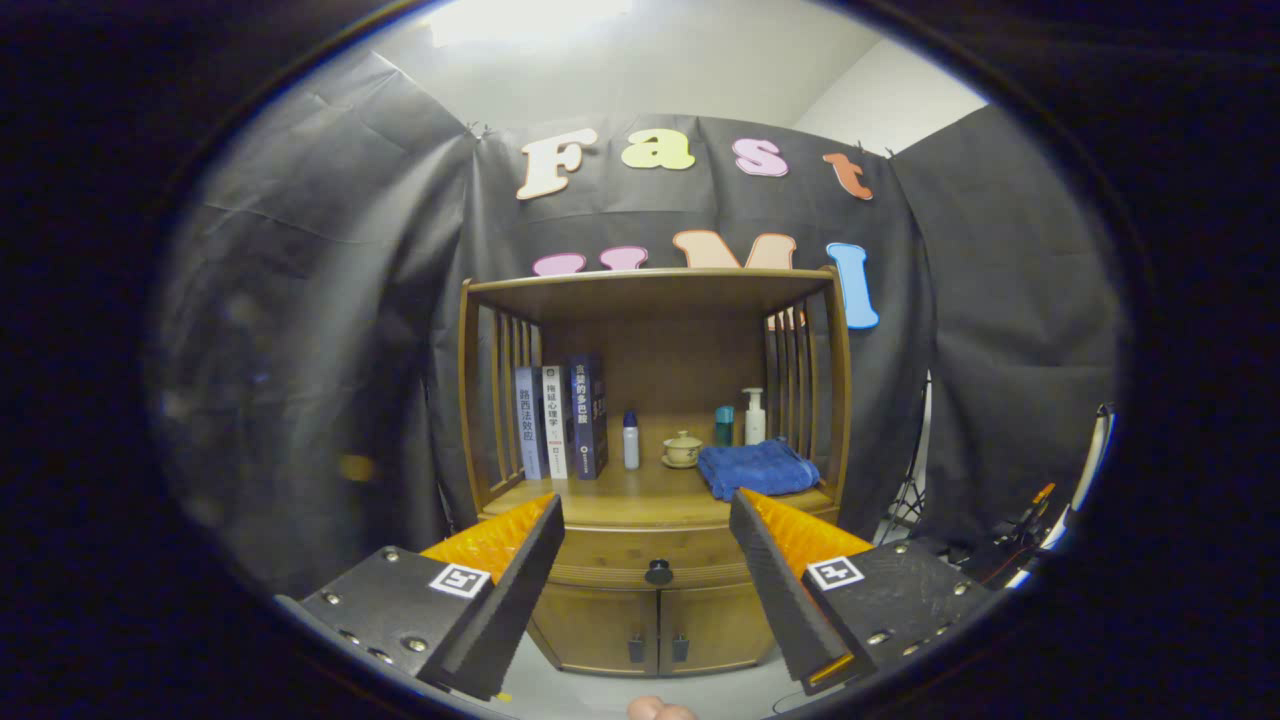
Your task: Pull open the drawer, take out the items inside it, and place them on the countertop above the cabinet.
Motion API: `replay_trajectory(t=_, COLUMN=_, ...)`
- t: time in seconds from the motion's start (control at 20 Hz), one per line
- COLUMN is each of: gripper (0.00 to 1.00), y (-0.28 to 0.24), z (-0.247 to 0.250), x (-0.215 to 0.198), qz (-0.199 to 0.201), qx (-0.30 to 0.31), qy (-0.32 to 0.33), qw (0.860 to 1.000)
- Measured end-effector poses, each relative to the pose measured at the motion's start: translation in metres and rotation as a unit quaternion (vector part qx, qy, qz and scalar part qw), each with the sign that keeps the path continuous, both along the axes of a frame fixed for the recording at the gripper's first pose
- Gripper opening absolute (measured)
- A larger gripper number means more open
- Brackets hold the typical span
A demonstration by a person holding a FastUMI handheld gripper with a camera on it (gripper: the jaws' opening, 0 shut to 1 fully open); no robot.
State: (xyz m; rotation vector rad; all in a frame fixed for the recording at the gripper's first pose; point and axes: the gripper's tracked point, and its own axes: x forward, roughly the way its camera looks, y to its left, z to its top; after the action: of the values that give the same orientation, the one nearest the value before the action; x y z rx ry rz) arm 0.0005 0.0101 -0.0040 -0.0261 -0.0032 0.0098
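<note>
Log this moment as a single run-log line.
phase: approach | gripper: open, holding nothing | drawer: shut | drawer knob: between fingers, beyond them, untouched | countertop: blue towel, cup, bottles, books

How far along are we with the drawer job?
Nothing looks done: the drawer is closed, its black knob untouched. In hand: the claw is open, holding nothing, with the knob between and beyond its fingers. Left: pull the drawer open and move its contents onto the countertop.
</note>
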Motion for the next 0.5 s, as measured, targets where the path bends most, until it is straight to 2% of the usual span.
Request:
replay_trajectory(t=0.25, gripper=0.99, y=0.002, z=-0.020, x=0.017, qz=-0.002, qx=0.007, qy=0.005, qw=1.000)
replay_trajectory(t=0.5, gripper=0.99, y=0.011, z=-0.071, x=0.078, qz=0.005, qx=0.014, qy=0.022, qw=1.000)
